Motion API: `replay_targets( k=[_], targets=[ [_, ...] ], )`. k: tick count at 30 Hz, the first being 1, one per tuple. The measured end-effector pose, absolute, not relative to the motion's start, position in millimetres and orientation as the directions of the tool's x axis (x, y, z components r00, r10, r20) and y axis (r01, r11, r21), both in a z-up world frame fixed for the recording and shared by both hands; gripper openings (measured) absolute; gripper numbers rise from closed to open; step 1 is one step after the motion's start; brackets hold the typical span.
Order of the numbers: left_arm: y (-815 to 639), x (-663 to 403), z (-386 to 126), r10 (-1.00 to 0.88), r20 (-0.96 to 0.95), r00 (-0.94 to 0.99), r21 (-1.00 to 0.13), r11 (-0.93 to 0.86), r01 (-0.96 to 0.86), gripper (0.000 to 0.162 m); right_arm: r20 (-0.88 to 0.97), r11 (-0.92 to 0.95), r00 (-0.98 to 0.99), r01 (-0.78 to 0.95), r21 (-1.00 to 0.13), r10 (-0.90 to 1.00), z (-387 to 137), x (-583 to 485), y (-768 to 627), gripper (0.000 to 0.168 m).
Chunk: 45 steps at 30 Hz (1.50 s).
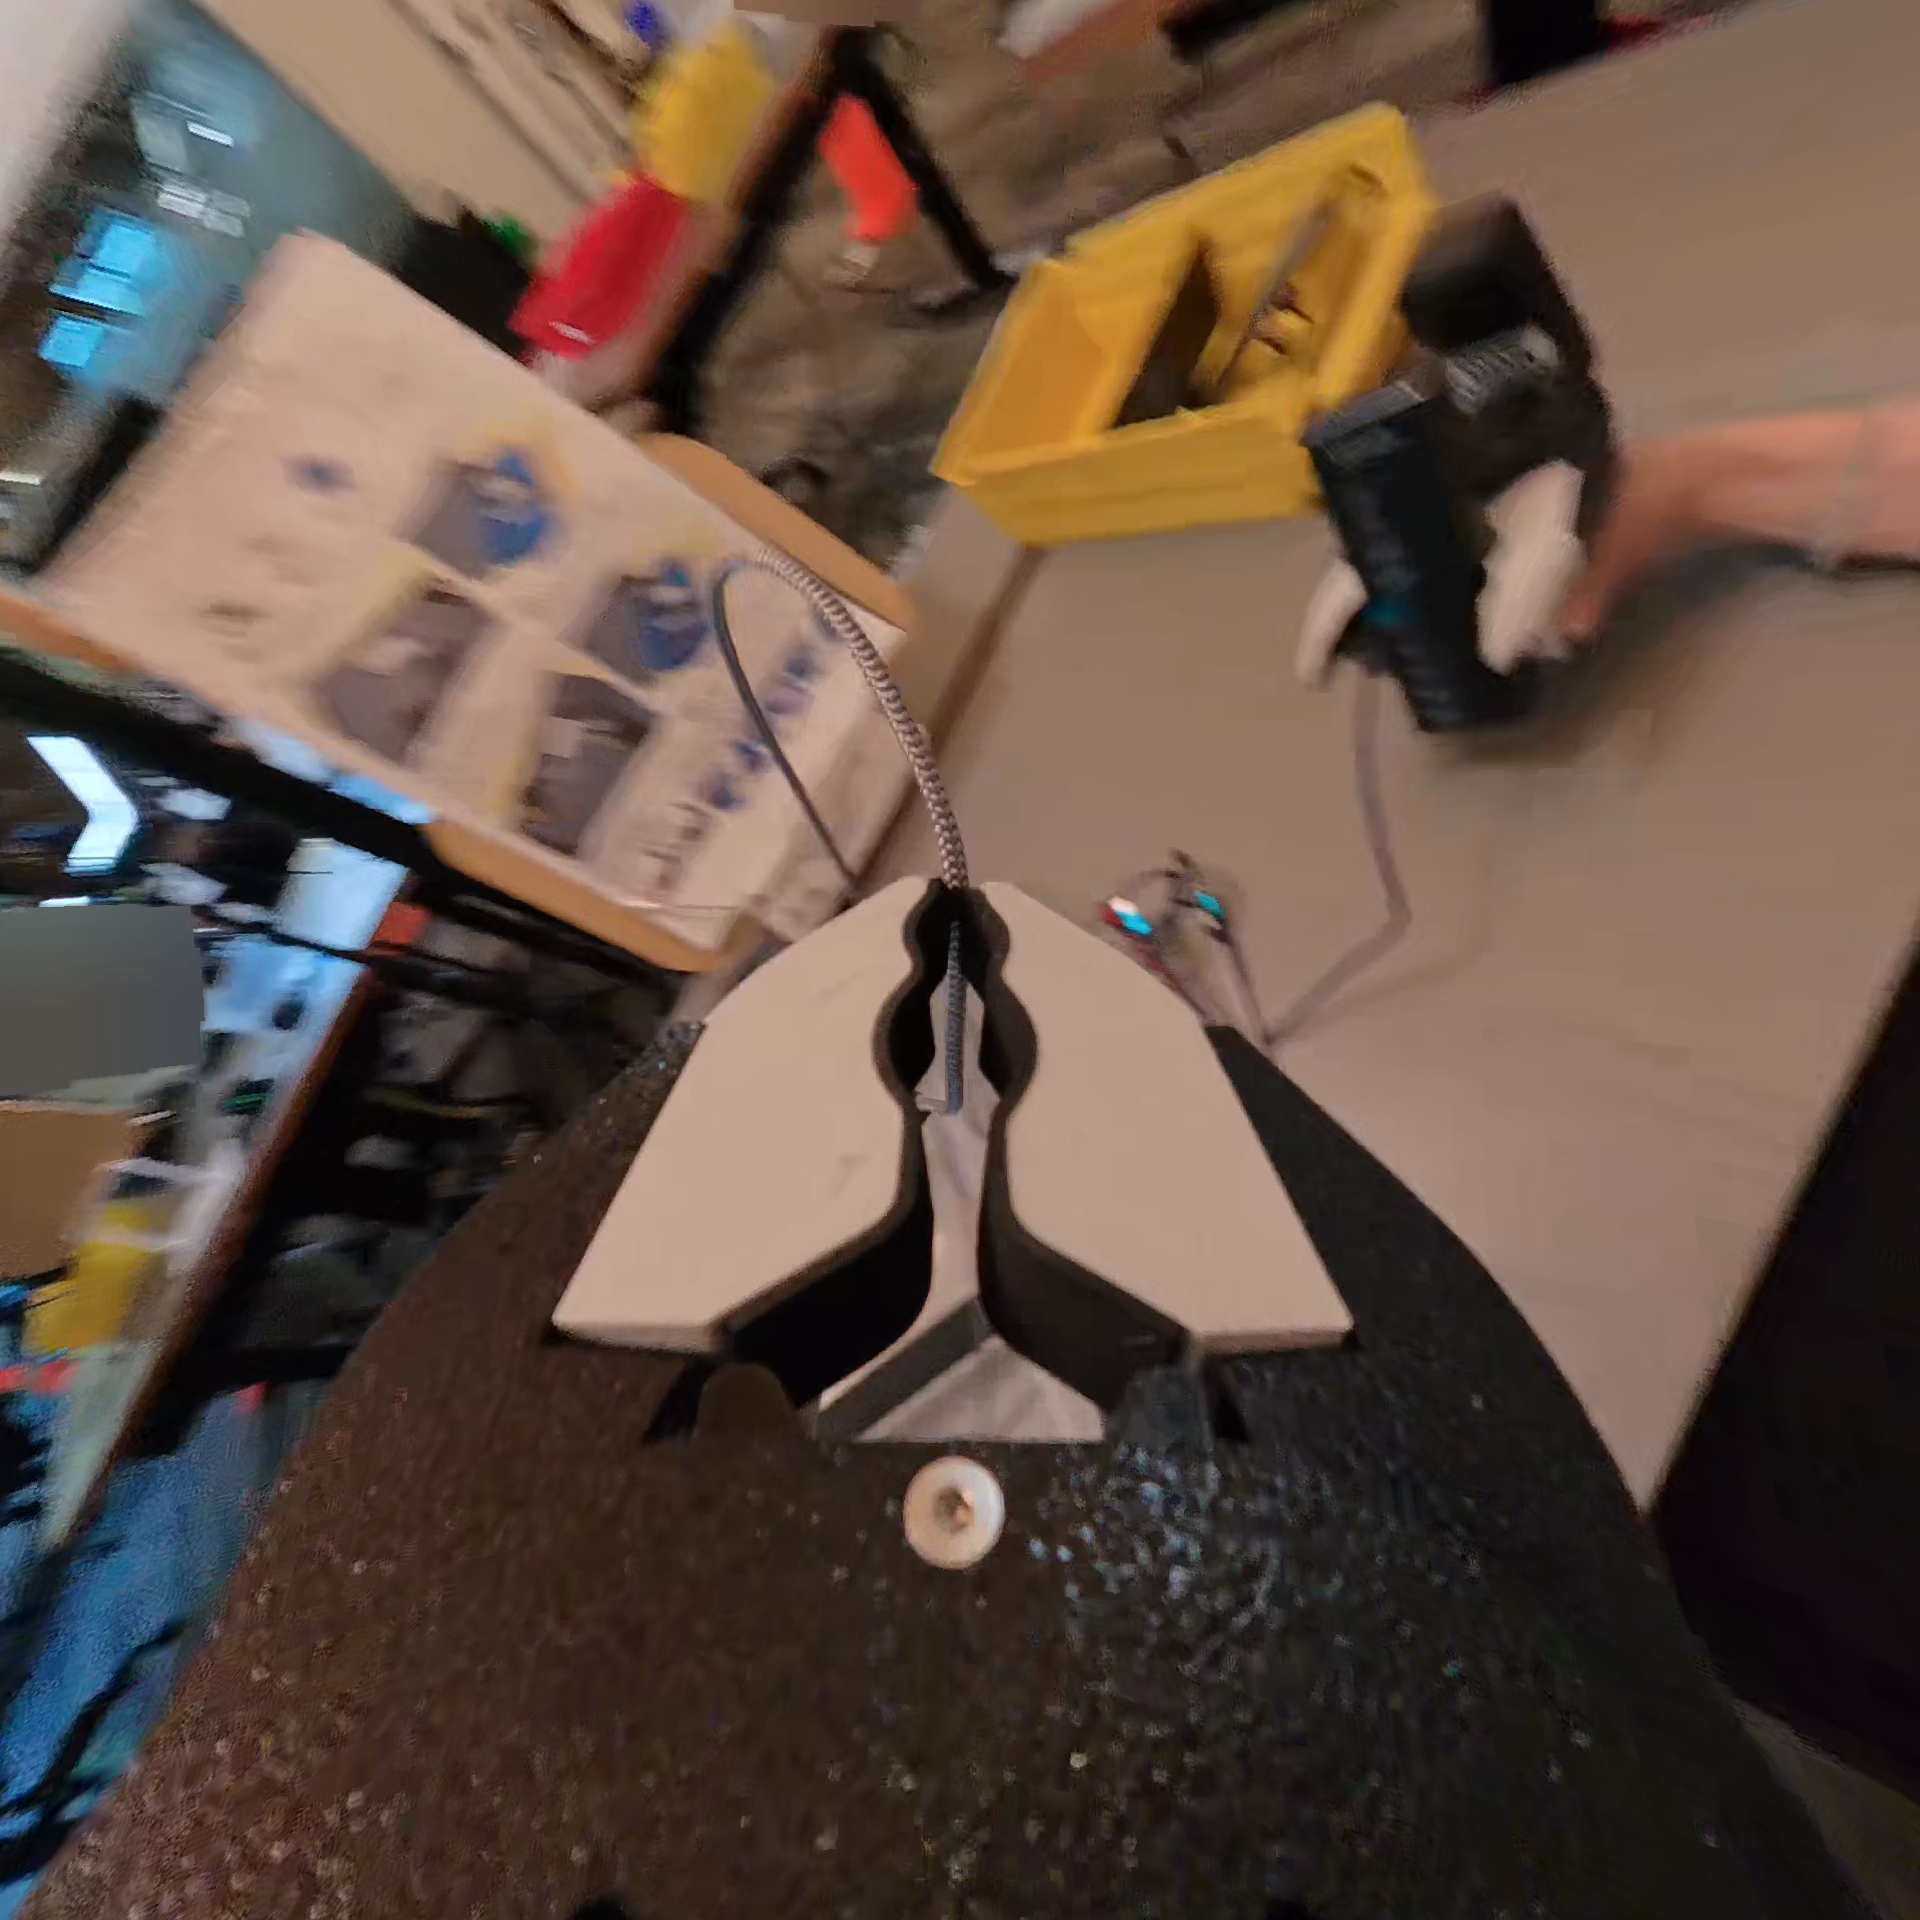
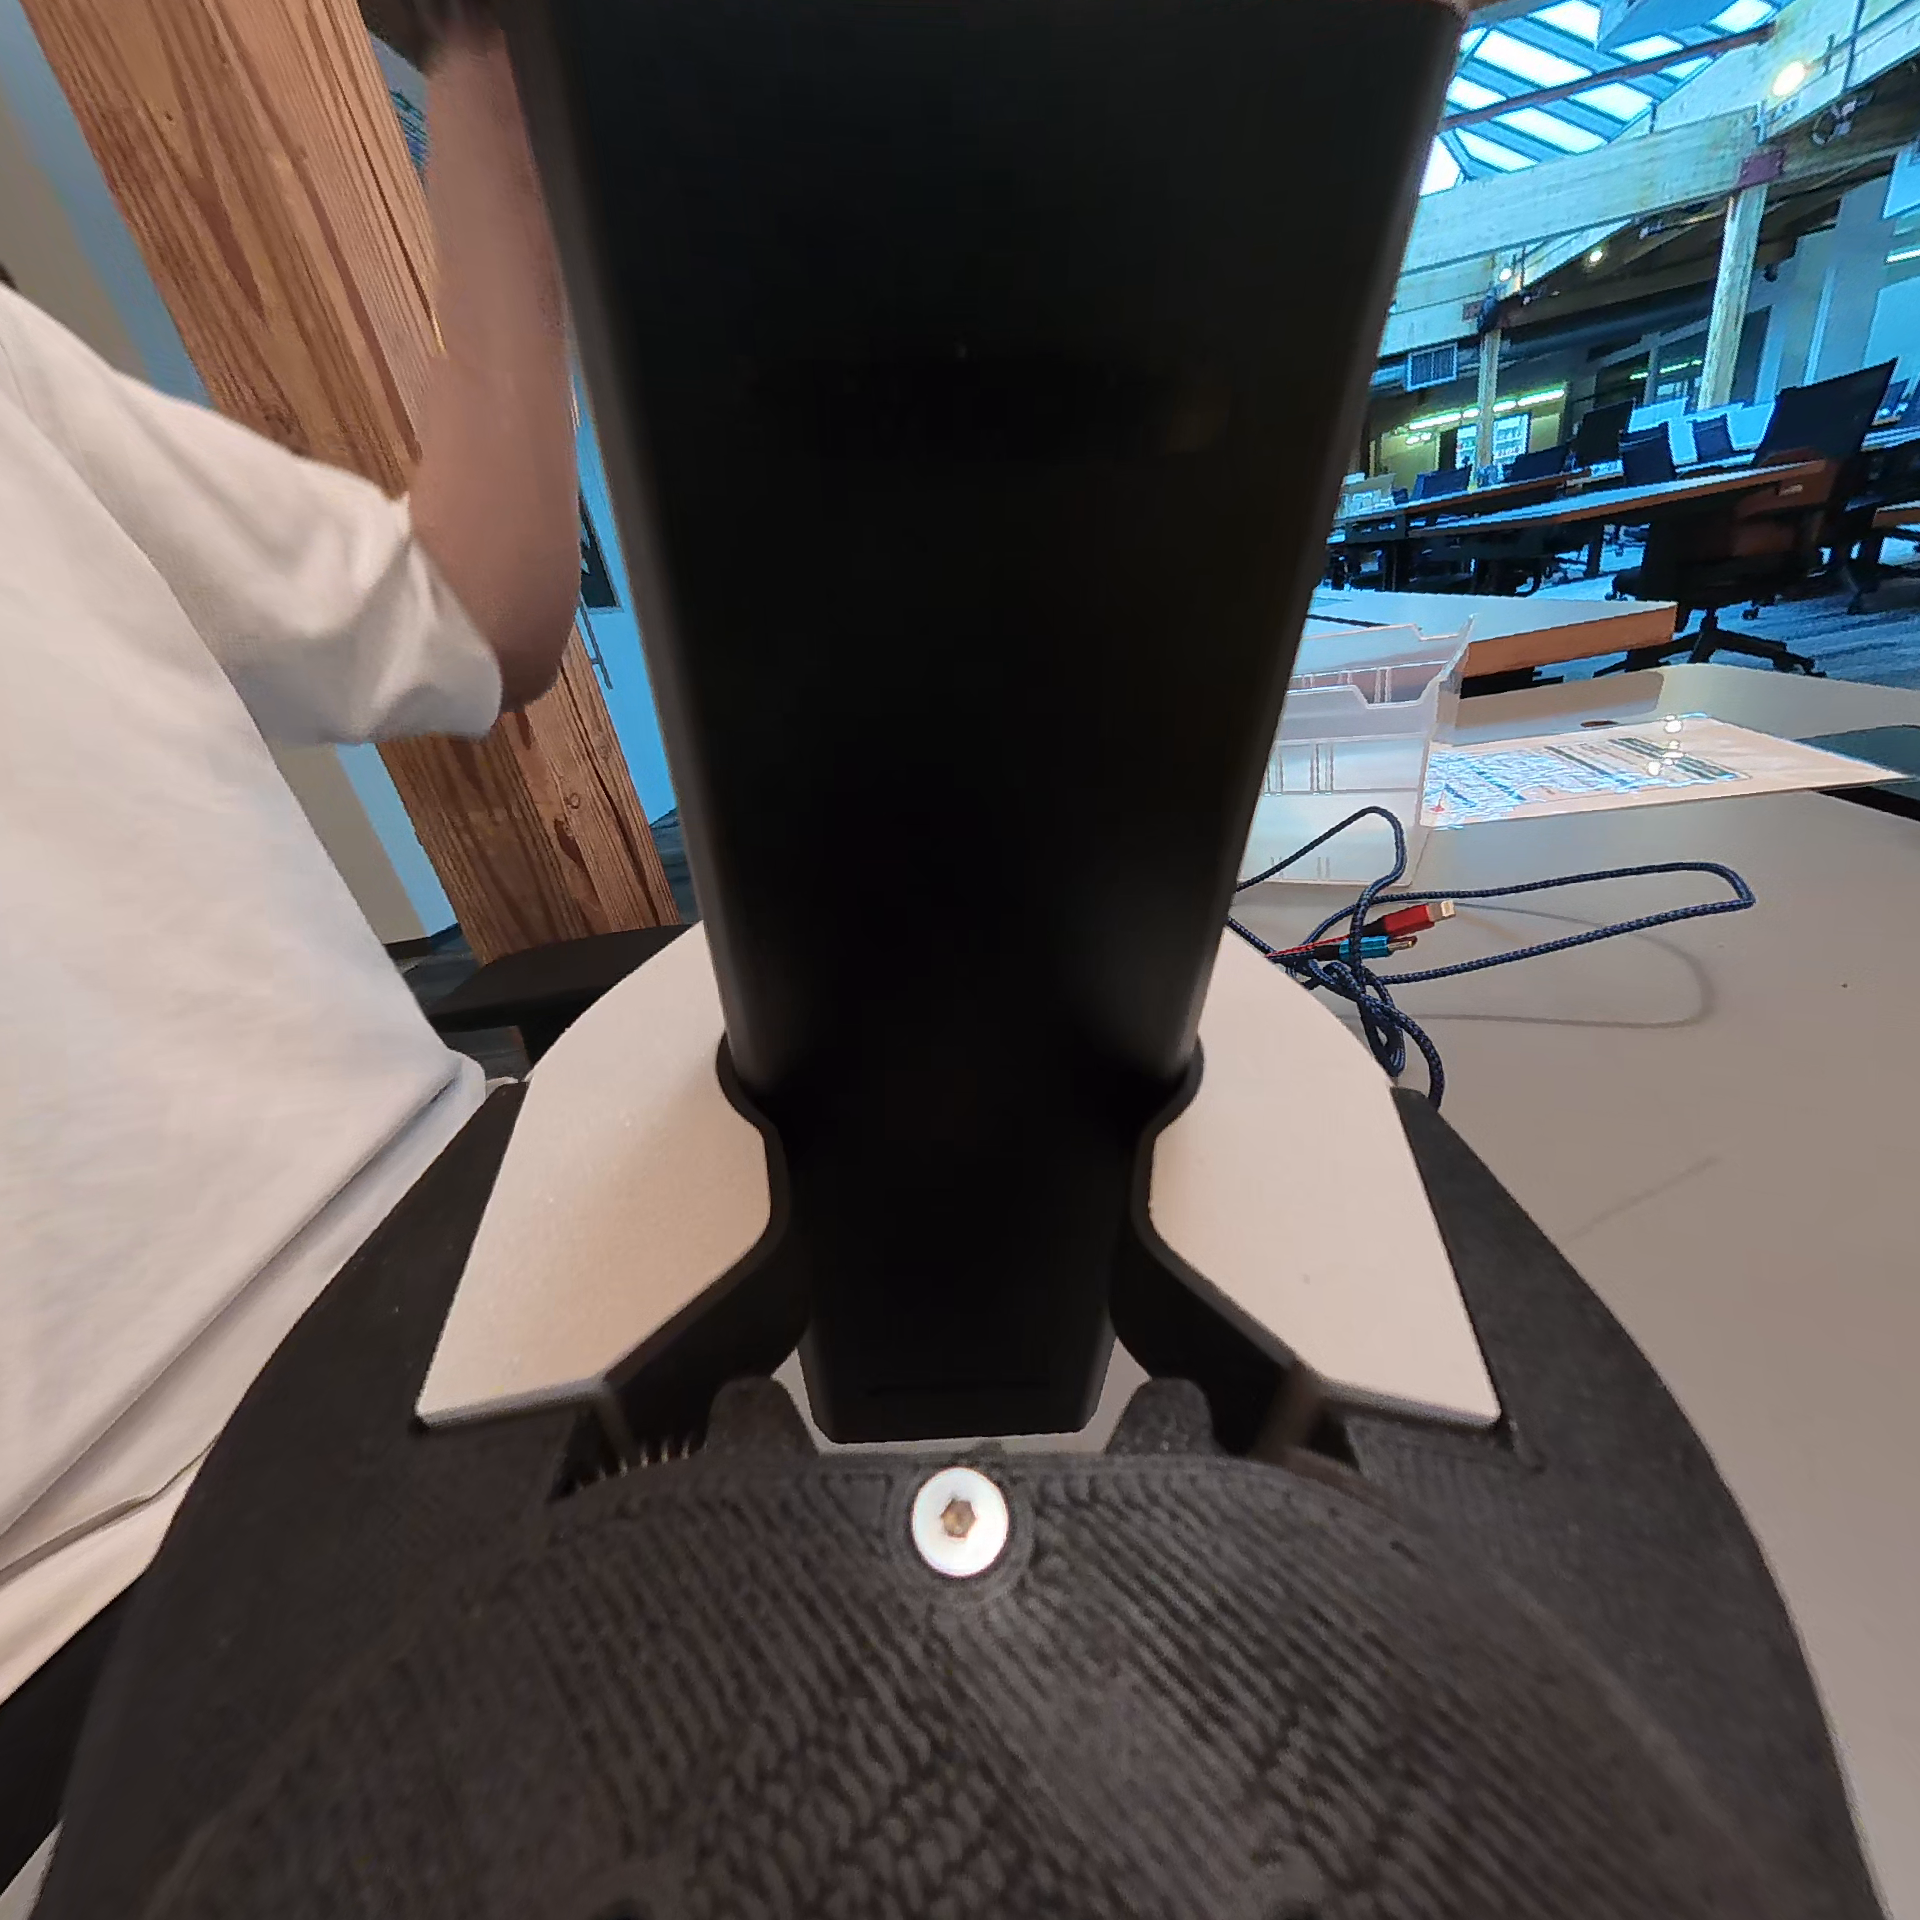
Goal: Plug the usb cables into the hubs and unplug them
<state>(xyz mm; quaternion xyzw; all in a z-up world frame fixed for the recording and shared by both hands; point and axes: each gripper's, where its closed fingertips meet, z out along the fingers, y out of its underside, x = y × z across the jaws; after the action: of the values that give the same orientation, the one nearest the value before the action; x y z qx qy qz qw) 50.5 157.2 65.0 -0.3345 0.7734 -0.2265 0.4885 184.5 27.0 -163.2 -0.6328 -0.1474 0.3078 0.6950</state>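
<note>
Left wrist view: a grey-and-white braided USB cable (image 1: 940, 821) is pinched between the nearly closed jaws of the left gripper (image 1: 954, 971), its free length arching up and away, apparently lifted clear for alignment. Farther right, the right gripper (image 1: 1439, 597) clamps a long black rectangular hub (image 1: 1397, 561) above the grey table (image 1: 1558, 987), presumably steadying it to receive a plug. In the right wrist view, that hub (image 2: 987, 623) fills the jaws, held about its width. Spare blue braided cables with red and teal plugs (image 2: 1382, 935) lie beside it; a yellow plastic bin (image 1: 1174, 353) stands beyond.
</note>
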Motion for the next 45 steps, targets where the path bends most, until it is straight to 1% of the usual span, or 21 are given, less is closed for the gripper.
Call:
replay_targets(
  k=[4,7,9,12,15,16,18,19,21,22,25,28,29,32,34,36,37,38,40,43,45],
  targets=[
    [131,50,-75,-0.780,-0.398,-0.482,-0.654,0.610,-0.447,0.002,-0.188,0.007,0.765,-0.244,-0.970,0.615,-163,185,27,0.073],
    [122,46,-166,-0.809,-0.297,-0.508,-0.619,0.568,-0.543,0.003,-0.187,0.000,0.766,-0.237,-0.972,0.616,-164,183,28,0.073],
    [126,43,-211,-0.822,-0.270,-0.501,-0.586,0.553,-0.592,0.004,-0.183,-0.005,0.768,-0.229,-0.974,0.614,-165,182,28,0.073],
    [140,34,-244,-0.817,-0.278,-0.505,-0.520,0.570,-0.636,0.040,-0.178,-0.008,0.770,-0.220,-0.976,0.612,-166,181,28,0.073],
    [150,20,-236,-0.844,-0.209,-0.495,-0.540,0.521,-0.661,0.069,-0.181,-0.007,0.770,-0.224,-0.975,0.612,-166,181,28,0.073],
    [153,16,-226,-0.859,-0.170,-0.484,-0.572,0.486,-0.661,0.072,-0.184,-0.006,0.769,-0.227,-0.974,0.612,-165,181,28,0.073],
    [162,12,-196,-0.893,-0.105,-0.439,-0.667,0.390,-0.634,0.072,-0.192,-0.010,0.766,-0.236,-0.972,0.614,-165,182,28,0.073],
    [172,12,-178,-0.919,-0.082,-0.386,-0.717,0.324,-0.618,0.069,-0.196,-0.011,0.765,-0.240,-0.971,0.614,-165,183,28,0.073],
    [209,14,-149,-0.982,-0.029,-0.189,-0.782,0.140,-0.607,0.059,-0.198,-0.011,0.764,-0.243,-0.970,0.613,-165,183,28,0.073],
    [232,14,-143,-0.997,0.010,-0.072,-0.788,0.036,-0.615,0.059,-0.198,-0.011,0.764,-0.243,-0.970,0.613,-165,183,28,0.073],
    [282,16,-150,-0.961,0.211,0.177,-0.731,-0.275,-0.624,0.066,-0.200,-0.016,0.764,-0.241,-0.970,0.613,-166,183,28,0.073],
    [303,36,-165,-0.829,0.479,0.288,-0.622,-0.552,-0.555,0.066,-0.200,-0.019,0.765,-0.238,-0.971,0.612,-166,183,29,0.073],
    [310,42,-170,-0.808,0.504,0.305,-0.602,-0.582,-0.547,0.065,-0.197,-0.017,0.767,-0.236,-0.972,0.611,-166,183,29,0.073],
    [344,51,-196,-0.797,0.444,0.409,-0.572,-0.604,-0.555,0.069,-0.192,-0.011,0.769,-0.235,-0.972,0.610,-165,183,28,0.073],
    [347,65,-199,-0.696,0.591,0.407,-0.482,-0.710,-0.513,0.069,-0.194,-0.011,0.767,-0.237,-0.971,0.611,-165,183,28,0.073],
    [350,77,-199,-0.606,0.682,0.408,-0.414,-0.781,-0.468,0.062,-0.198,-0.013,0.764,-0.240,-0.971,0.614,-165,183,28,0.077],
    [352,81,-203,-0.591,0.684,0.427,-0.393,-0.792,-0.467,0.062,-0.200,-0.015,0.762,-0.243,-0.970,0.616,-165,183,28,0.073],
    [353,84,-205,-0.591,0.674,0.443,-0.390,-0.794,-0.467,0.056,-0.203,-0.017,0.761,-0.245,-0.969,0.616,-165,183,28,0.073],
    [365,90,-205,-0.605,0.620,0.499,-0.428,-0.794,-0.432,0.027,-0.205,-0.018,0.759,-0.248,-0.969,0.618,-165,183,28,0.075],
    [395,104,-185,-0.588,0.604,0.538,-0.558,-0.794,-0.240,0.009,-0.202,-0.013,0.761,-0.247,-0.969,0.617,-165,184,28,0.075],
    [409,110,-178,-0.542,0.628,0.558,-0.584,-0.802,-0.122,0.003,-0.200,-0.010,0.762,-0.247,-0.969,0.616,-165,184,28,0.075]
  ],
)
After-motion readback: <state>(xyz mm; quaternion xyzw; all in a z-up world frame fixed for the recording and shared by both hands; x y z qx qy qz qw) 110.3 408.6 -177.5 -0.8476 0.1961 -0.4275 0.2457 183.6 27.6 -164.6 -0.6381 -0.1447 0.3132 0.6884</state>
